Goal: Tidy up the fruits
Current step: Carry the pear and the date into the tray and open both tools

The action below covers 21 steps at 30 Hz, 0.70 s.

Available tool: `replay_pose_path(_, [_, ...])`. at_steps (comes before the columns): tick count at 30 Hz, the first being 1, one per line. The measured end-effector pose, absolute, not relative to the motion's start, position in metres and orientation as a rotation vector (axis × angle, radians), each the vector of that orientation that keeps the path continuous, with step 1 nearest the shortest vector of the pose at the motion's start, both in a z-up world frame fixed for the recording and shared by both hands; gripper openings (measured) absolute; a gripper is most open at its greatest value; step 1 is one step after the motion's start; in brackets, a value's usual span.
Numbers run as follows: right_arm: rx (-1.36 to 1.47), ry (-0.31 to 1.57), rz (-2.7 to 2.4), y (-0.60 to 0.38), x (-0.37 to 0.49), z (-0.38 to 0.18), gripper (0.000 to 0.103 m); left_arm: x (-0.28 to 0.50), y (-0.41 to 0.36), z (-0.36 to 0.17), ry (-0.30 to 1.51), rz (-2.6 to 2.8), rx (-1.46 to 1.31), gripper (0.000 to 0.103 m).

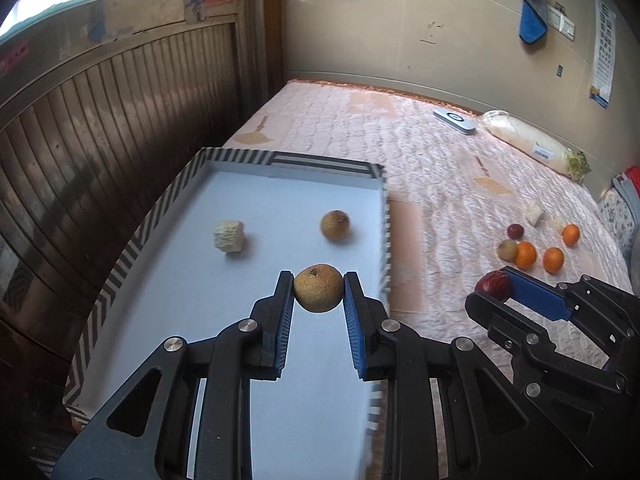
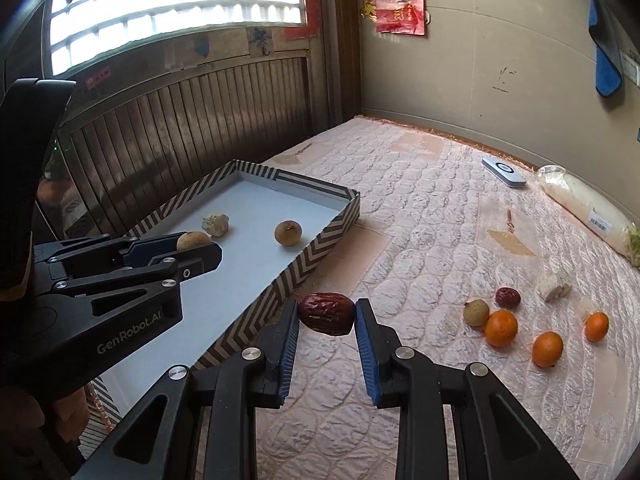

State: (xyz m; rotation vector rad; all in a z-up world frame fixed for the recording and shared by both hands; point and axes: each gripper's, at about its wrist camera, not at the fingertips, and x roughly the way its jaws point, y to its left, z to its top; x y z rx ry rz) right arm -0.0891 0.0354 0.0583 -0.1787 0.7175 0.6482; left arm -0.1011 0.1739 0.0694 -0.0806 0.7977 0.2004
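Note:
My left gripper (image 1: 319, 280) is shut on a tan longan (image 1: 318, 288) and holds it above the striped tray (image 1: 120, 268); it also shows in the right wrist view (image 2: 200, 246). In the tray lie another longan (image 1: 335, 225) and a pale chunk (image 1: 229, 236). My right gripper (image 2: 327, 310) is shut on a red date (image 2: 327, 314), above the quilt just right of the tray (image 2: 320, 248). On the quilt at the right lie three oranges (image 2: 501, 328), a longan (image 2: 476, 313) and a second red date (image 2: 508, 298).
A pink quilted bed cover (image 2: 420, 220) carries everything. A white remote-like device (image 2: 503, 172), a bagged cabbage (image 2: 588, 208) and pale chunks (image 2: 554, 286) lie at the far right. A dark wooden wall (image 1: 100, 128) stands left of the tray.

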Motion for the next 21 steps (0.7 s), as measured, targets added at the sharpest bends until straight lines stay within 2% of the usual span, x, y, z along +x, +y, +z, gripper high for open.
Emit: replay_pose_path(21, [-0.334, 0.799, 0.841, 0.145, -0.064, 0.031, 0.027, -0.087, 0.259, 0.033, 0.938, 0.307, -0.222, 0.024])
